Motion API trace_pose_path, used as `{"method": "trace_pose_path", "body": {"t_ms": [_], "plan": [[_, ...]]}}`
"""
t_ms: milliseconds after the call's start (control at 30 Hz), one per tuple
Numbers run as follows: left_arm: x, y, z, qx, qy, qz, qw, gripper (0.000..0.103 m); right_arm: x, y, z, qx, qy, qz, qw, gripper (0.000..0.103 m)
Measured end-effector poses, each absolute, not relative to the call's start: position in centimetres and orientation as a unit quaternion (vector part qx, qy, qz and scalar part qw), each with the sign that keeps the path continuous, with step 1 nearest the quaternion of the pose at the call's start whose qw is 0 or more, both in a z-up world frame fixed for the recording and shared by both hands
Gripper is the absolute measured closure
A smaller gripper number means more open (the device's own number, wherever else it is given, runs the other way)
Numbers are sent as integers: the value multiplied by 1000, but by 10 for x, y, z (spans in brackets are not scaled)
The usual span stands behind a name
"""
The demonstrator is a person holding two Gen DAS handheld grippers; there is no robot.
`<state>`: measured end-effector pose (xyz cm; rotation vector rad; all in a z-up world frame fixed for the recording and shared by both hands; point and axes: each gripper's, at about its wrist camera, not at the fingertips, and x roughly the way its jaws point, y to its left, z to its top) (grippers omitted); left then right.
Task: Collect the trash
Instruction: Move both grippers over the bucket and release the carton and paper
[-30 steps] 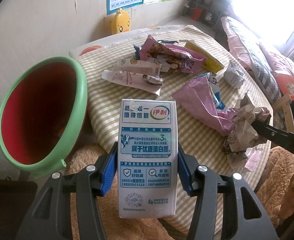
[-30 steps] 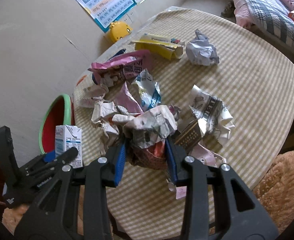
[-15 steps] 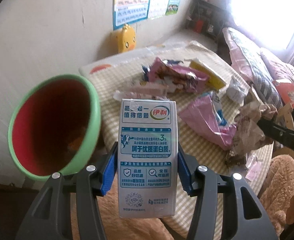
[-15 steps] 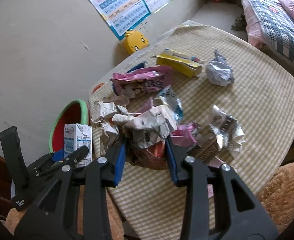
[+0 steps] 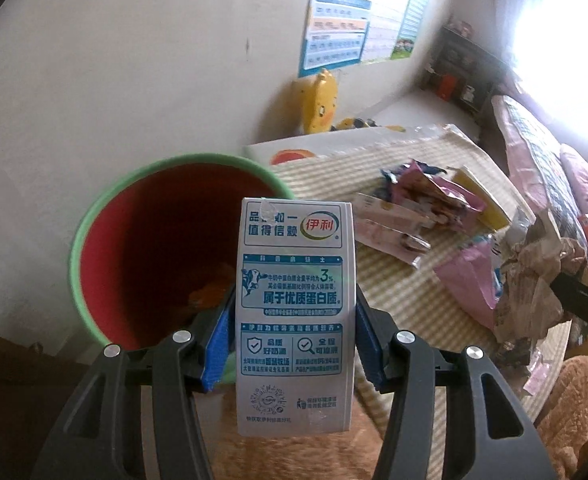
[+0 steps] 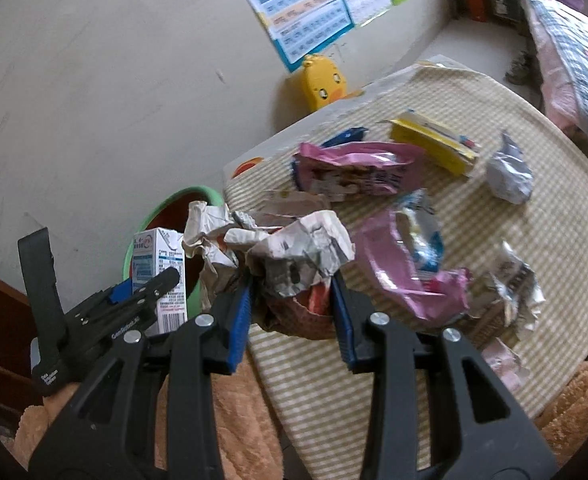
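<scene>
My left gripper [image 5: 291,328] is shut on a white and blue milk carton [image 5: 294,300] and holds it upright in front of the mouth of a green bin with a red inside [image 5: 153,240]. The carton [image 6: 158,270] and bin [image 6: 161,208] also show in the right wrist view. My right gripper [image 6: 291,308] is shut on a wad of crumpled paper [image 6: 294,256], lifted above the table's near left edge; the wad shows at the right of the left wrist view [image 5: 534,276].
The round checked table [image 6: 534,208] holds pink wrappers [image 6: 358,168], a yellow box [image 6: 434,144], a grey crumpled ball [image 6: 508,174] and more crumpled paper [image 6: 514,296]. A yellow duck toy [image 6: 324,82] stands by the wall. A brown furry seat [image 6: 237,420] lies below.
Both grippers have moved left toward the bin with their loads. The carton now stands right in front of the bin's mouth, and the paper wad has come up off the table.
</scene>
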<state>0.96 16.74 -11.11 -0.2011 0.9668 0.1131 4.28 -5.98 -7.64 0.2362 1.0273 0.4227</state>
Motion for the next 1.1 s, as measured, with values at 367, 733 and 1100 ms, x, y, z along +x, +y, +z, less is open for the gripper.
{"method": "trace_pose_path", "body": {"t_ms": [367, 733, 1100], "plan": [[2, 202, -116, -106, 457, 85, 879, 52, 48, -19, -87, 88, 506, 219, 829, 67], [1, 248, -133, -138, 470, 123, 863, 52, 72, 40, -90, 92, 506, 264, 816, 67], [6, 279, -142, -146, 480, 163, 849, 31, 107, 107, -89, 116, 499, 308, 801, 45]]}}
